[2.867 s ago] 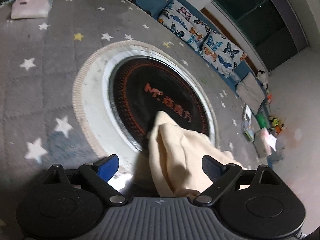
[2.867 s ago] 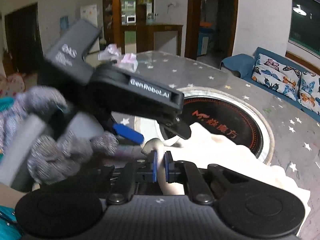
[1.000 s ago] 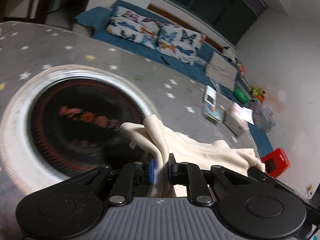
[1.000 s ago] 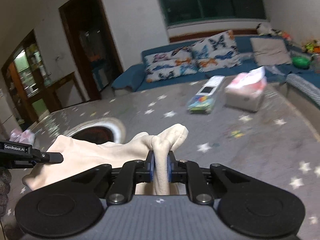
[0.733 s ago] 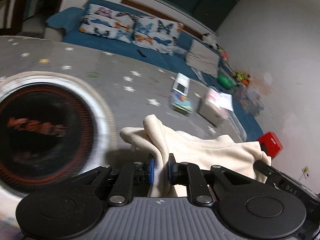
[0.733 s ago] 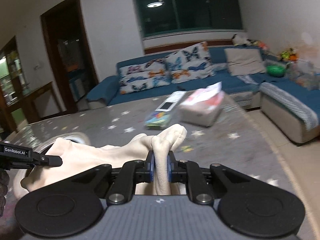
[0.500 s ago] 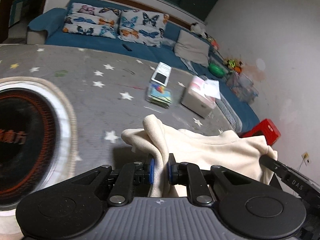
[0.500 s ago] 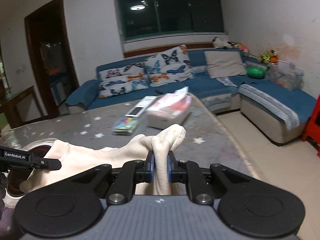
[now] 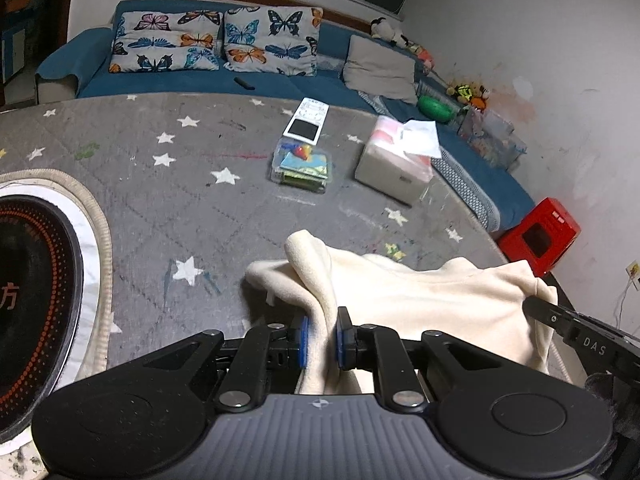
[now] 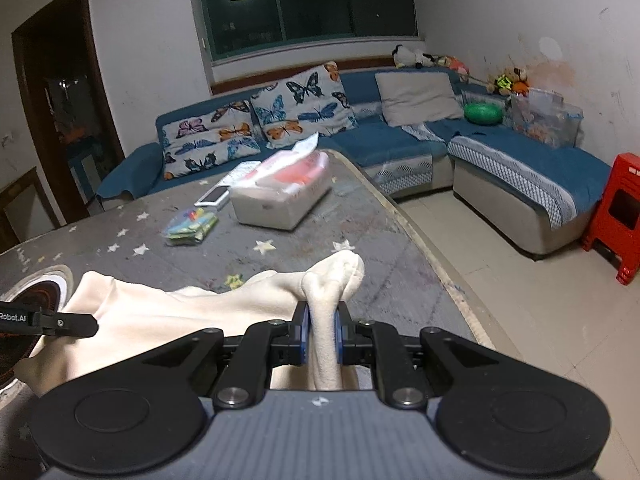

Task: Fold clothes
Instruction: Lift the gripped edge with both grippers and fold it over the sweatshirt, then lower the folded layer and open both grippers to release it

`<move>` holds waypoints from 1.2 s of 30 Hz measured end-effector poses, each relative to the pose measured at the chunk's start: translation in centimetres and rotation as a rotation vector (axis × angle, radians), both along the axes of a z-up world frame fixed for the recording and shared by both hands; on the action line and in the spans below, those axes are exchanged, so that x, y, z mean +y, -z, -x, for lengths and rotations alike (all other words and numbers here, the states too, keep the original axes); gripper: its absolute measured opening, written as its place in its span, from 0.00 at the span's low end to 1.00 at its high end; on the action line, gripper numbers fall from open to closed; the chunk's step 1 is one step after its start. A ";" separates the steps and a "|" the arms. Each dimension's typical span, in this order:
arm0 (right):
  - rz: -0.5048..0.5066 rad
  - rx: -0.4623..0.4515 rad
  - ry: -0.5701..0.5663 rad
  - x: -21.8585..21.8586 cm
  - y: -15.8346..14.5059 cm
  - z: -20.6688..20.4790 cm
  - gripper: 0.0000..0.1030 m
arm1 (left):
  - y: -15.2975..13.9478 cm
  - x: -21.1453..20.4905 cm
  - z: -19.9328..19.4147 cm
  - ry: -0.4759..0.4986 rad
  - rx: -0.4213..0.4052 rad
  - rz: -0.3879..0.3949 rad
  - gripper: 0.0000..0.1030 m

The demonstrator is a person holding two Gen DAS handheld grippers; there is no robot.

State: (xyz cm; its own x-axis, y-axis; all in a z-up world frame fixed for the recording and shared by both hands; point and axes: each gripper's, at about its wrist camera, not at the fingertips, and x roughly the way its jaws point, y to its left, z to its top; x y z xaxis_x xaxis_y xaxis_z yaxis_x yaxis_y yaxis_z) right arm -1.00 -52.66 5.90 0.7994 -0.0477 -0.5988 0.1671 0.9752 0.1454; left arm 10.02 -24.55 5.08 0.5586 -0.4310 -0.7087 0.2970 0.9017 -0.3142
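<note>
A cream fleece garment (image 9: 420, 300) hangs stretched between both grippers over the grey star-patterned table (image 9: 200, 208). My left gripper (image 9: 320, 340) is shut on one bunched edge of it. My right gripper (image 10: 322, 336) is shut on another bunched edge of the garment (image 10: 180, 312). The right gripper's tip shows at the far right of the left wrist view (image 9: 576, 332). The left gripper's tip shows at the left of the right wrist view (image 10: 48, 324). The cloth's lower part is hidden behind the gripper bodies.
A tissue box (image 9: 396, 168), a clear box of coloured items (image 9: 302, 168) and a phone-like card (image 9: 306, 120) lie on the table's far side. A round black hotplate (image 9: 36, 292) sits at left. The table edge (image 10: 432, 256), a blue sofa (image 10: 500, 160) and red stool (image 10: 616, 216) lie to the right.
Both grippers have swung right with the garment held between them, away from the hotplate toward the table's tissue-box end. Earlier the left gripper was open; it has since shut on the cloth.
</note>
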 end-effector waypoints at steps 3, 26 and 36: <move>0.006 0.013 0.004 0.0 0.3 -0.2 0.11 | 0.4 -0.1 -0.2 0.000 0.005 -0.017 0.15; 0.042 0.053 -0.124 3.7 0.3 -3.6 0.20 | -0.7 -3.0 -1.4 0.085 -0.079 -0.086 0.24; 0.057 0.089 -0.161 5.4 2.2 -6.4 0.20 | 1.5 -6.4 -3.3 0.182 -0.084 -0.114 0.24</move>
State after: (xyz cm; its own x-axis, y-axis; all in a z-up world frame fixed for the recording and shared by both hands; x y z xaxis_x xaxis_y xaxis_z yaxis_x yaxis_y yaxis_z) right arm 5.40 -47.27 3.68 0.7438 0.0404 -0.6672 0.0180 0.9966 0.0804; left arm 13.29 -30.91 3.60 0.5377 -0.4500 -0.7130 0.4790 0.8590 -0.1810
